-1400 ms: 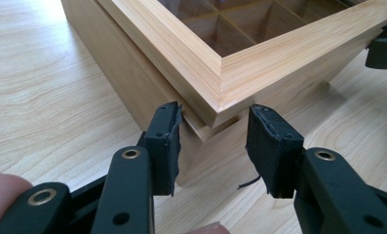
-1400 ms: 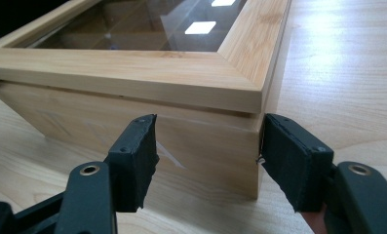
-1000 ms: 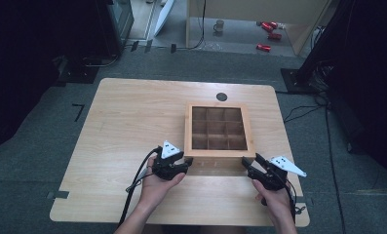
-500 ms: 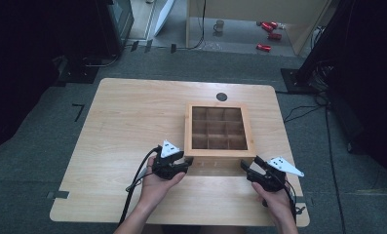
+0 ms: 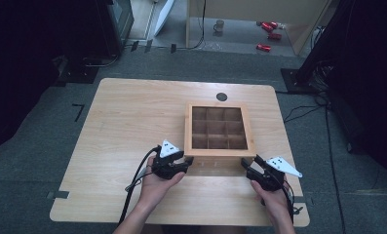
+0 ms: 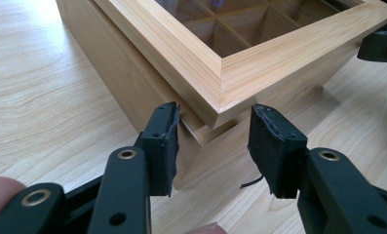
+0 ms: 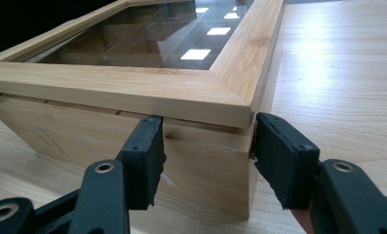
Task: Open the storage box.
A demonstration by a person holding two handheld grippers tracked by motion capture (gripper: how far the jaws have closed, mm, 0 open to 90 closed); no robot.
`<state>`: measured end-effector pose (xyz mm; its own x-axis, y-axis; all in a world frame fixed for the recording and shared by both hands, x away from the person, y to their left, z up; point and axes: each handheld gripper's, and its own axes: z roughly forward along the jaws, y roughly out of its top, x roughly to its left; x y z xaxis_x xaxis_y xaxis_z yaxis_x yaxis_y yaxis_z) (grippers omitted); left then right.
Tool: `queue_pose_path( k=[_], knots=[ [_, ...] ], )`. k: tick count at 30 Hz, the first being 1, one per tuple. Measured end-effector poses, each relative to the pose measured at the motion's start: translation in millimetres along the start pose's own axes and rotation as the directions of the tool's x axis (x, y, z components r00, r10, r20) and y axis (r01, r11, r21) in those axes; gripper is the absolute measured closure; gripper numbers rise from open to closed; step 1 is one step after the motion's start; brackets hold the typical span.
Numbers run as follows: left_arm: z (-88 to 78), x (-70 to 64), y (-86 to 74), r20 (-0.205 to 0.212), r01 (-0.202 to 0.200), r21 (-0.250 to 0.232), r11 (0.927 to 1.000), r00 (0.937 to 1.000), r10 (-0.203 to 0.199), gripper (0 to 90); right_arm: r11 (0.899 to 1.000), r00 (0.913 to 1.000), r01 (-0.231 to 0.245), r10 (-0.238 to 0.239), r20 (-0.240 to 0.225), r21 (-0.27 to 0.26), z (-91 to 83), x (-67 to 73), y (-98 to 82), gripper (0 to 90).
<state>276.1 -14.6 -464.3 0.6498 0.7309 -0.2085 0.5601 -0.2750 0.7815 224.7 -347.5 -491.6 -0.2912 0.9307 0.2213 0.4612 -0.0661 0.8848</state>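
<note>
Both grippers' fingers [image 6: 164,146] spread astride wooden box [image 5: 219,129] corners

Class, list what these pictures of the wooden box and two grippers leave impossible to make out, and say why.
- Wooden box compartment contents: glare on the glass lid in the right gripper view; too small in the high view.
- Small red things on the floor: too small, high view.
- Box's far side: cut off, left gripper view.

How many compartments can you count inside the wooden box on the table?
9. The wooden box shows a three-by-three grid under its glass lid in the high view: three compartments along the far row, three across the middle, three in the near row. None looks hidden.
</note>
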Motion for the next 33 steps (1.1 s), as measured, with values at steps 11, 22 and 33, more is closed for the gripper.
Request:
queue_pose_path(
  k=[11, 22, 33],
  knots=[
    [0.0, -1.1, 1.3, -0.007, -0.008, 0.004, 1.0000, 0.9999, 0.008, 54.6, 1.000, 0.9999, 0.008, -0.008, 0.013, -0.007, 0.8, 1.2, -0.4, 45.7],
    [-0.6, -1.5, 1.1, -0.006, -0.008, -0.004, 1.0000, 0.9999, 0.008, 54.8, 1.000, 0.9998, -0.022, 0.022, 0.002, -0.004, 0.7, -0.3, -0.1, 45.8],
    [-7.1, 12.3, -24.4, -0.035, -0.016, 0.019, 0.9997, 0.9993, 0.017, 38.9, 1.000, 0.9997, 0.011, -0.011, 0.021, -0.028, 0.0, 2.6, 1.1, 46.3]
  ],
)
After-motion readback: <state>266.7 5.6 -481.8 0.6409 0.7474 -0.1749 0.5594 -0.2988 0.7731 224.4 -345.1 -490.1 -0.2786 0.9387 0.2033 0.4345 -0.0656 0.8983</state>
